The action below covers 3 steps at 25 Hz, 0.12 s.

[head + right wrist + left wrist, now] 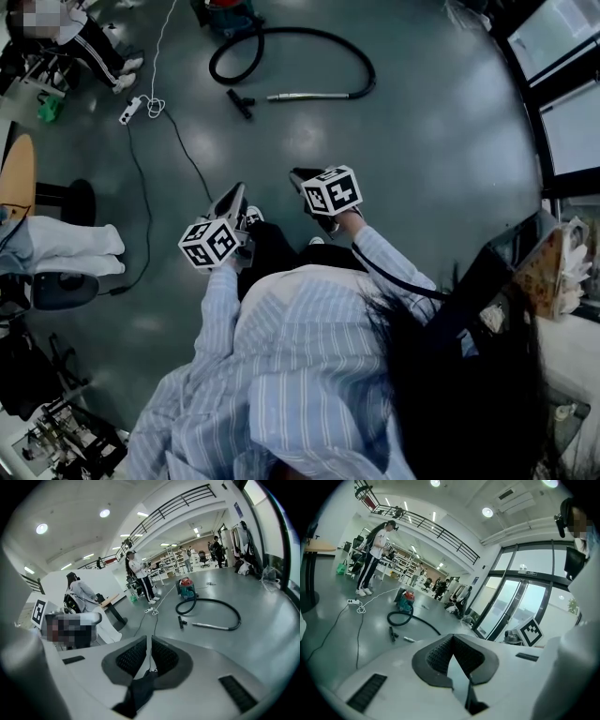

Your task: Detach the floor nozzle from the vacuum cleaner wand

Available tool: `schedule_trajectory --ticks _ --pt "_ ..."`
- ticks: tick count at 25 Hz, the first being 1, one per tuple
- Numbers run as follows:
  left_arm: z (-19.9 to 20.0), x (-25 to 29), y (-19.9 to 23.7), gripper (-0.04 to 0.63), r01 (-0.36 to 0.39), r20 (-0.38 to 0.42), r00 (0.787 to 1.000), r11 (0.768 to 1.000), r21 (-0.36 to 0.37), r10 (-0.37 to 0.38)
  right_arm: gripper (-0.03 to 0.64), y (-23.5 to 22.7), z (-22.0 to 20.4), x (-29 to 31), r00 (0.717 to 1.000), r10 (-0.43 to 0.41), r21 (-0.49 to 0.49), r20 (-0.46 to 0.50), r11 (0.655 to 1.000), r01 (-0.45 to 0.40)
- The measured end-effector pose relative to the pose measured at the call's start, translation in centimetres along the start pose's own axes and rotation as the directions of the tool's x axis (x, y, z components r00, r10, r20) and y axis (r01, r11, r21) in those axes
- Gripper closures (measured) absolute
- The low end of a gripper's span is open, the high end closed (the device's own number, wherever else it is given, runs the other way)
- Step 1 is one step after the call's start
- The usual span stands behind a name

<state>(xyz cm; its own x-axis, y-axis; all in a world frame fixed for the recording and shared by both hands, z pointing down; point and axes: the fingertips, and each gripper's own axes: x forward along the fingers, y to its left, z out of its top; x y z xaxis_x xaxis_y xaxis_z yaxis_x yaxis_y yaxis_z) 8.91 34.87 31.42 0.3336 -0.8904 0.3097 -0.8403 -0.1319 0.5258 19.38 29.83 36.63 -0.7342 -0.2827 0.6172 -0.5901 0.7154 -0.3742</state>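
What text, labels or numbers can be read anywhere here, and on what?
No legible text in any view.
Left hand-held gripper: its white cube bears black square marker patterns only, no letters.
Right hand-held gripper: same.
Yellowish printed carton: print too blurred to read.
Blue wall sign: too small to read.

A glossy grey floor (441, 131) spreads beneath round ceiling lights (487, 512), with tall glass doors (513, 606) alongside, a railed balcony (440, 531) above and a wooden table (17, 173) nearby.
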Motion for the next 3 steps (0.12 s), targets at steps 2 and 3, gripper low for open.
schedule_trajectory --ticks 2,3 --pt "0.1 -0.12 0.15 0.589 -0.003 0.008 1.0 1.0 -0.006 0.004 0.578 0.08 0.16 0.05 1.0 -0.001 -0.012 -0.003 1.0 0.001" --pt "0.09 -0.19 0.2 0.589 -0.005 0.012 1.0 1.0 -0.01 0.005 0.577 0.11 0.18 0.05 1.0 -0.002 -0.018 -0.005 1.0 0.002"
